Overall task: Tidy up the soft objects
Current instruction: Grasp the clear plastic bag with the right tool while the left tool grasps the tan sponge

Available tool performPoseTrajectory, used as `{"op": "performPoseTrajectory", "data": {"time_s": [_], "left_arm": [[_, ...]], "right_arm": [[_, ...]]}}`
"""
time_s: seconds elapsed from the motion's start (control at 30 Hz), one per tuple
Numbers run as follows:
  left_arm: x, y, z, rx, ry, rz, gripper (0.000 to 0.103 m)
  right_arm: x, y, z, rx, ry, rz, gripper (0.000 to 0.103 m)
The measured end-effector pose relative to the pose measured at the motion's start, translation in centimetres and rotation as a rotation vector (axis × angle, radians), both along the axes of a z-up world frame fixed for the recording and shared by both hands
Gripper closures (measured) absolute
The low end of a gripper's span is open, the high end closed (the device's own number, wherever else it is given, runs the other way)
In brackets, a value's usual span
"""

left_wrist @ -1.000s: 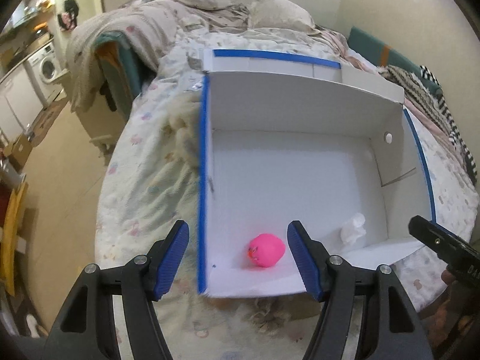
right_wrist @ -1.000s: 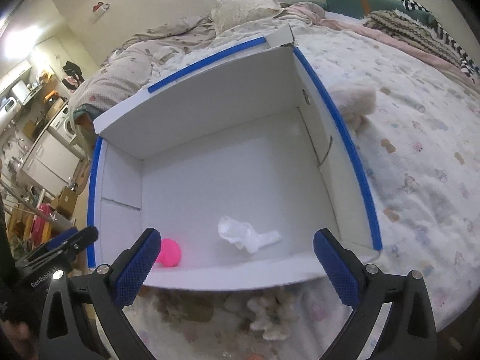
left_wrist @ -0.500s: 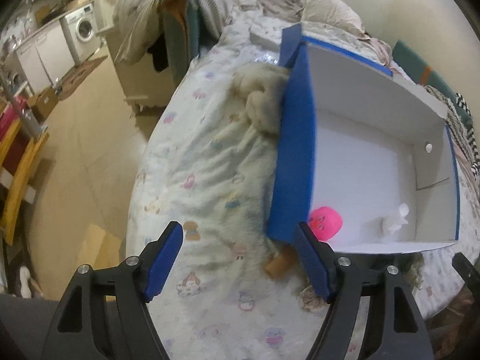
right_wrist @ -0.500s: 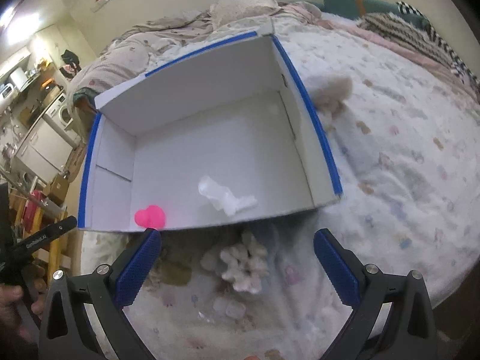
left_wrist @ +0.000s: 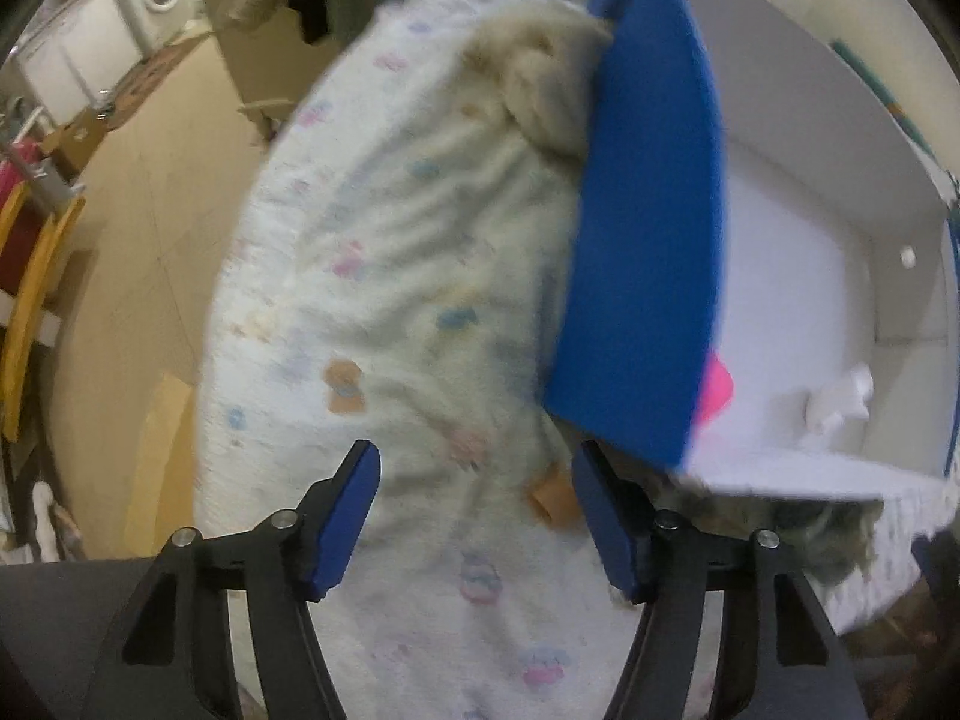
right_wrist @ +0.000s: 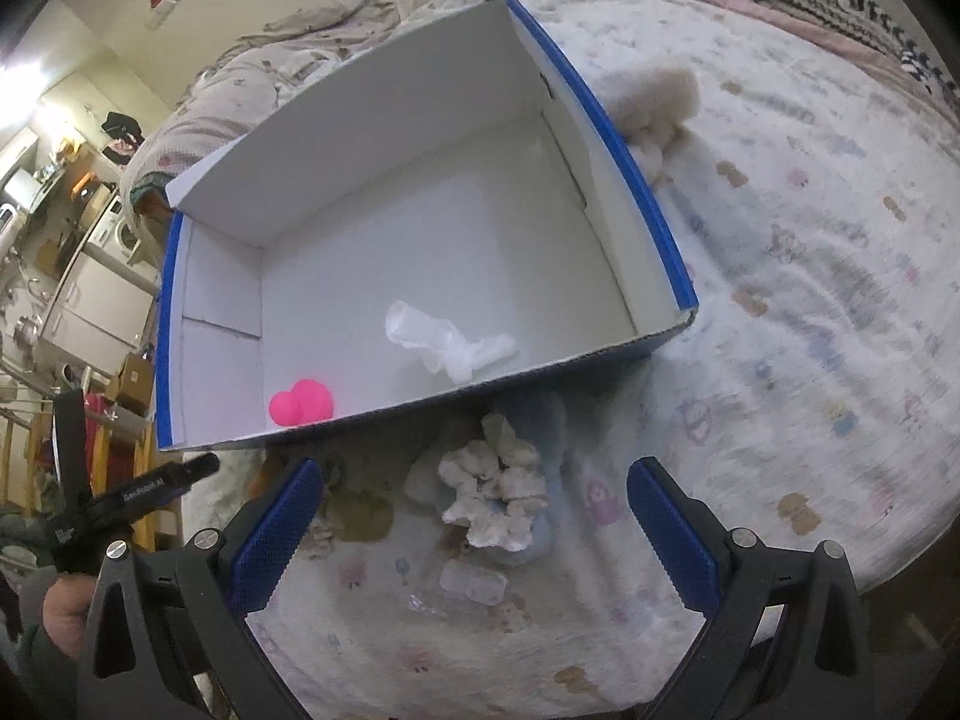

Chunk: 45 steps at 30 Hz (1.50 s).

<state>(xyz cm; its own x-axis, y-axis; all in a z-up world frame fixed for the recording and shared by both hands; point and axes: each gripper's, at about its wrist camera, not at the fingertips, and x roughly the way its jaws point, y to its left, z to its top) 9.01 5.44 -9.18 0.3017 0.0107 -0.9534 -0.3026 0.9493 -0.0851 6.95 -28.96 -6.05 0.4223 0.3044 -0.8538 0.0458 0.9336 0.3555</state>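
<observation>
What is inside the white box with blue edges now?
Inside the box, a pink soft toy sits in the near left corner, and a crumpled clear-white item lies by the near wall. The floor directly behind that near wall is hidden.

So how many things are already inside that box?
2. A pink toy sits in the box's near left corner, and a crumpled white piece lies near the middle of the front wall. Nothing else shows inside.

Both grippers gaping, holding nothing.
Left gripper [left_wrist: 477,516] and right gripper [right_wrist: 474,531] are each pointing toward 12 o'clock, blue pads spread wide.
</observation>
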Motion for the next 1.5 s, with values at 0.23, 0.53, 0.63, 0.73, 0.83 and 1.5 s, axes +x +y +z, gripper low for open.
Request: {"op": "performPoseTrajectory", "data": {"time_s": [0.23, 0.53, 0.63, 0.73, 0.83, 1.5], "left_arm": [[0.5, -4.2, -1.9, -0.054, 0.046, -0.175, 0.041], [2.5, -5.9, -5.1, -0.002, 0.131, -0.227, 0.088], [2.4, -5.4, -5.1, -0.026, 0.129, -0.21, 0.098], [2.2, -4.7, -4.8, -0.068, 0.119, -0.198, 0.099], [1.6, -4.2, -4.1, -0.085, 0.105, -0.186, 0.099], [-2.2, -1.9, 0.2, -0.082, 0.016, -0.183, 0.099]], "right_arm": [[0.3, -0.3, -0.8, 0.034, 0.036, -0.012, 0.0], [0.6, -0.8, -1.5, 0.024, 0.055, -0.018, 0.0], [0.6, -1.2, -1.6, 0.039, 0.062, -0.03, 0.0], [0.6, -1.3, -1.7, 0.048, 0.065, -0.031, 0.0], [0.5, -1.3, -1.7, 0.062, 0.069, -0.026, 0.0], [-0.4, 4.0, -9.6, 0.016, 0.357, 0.142, 0.03]]}}
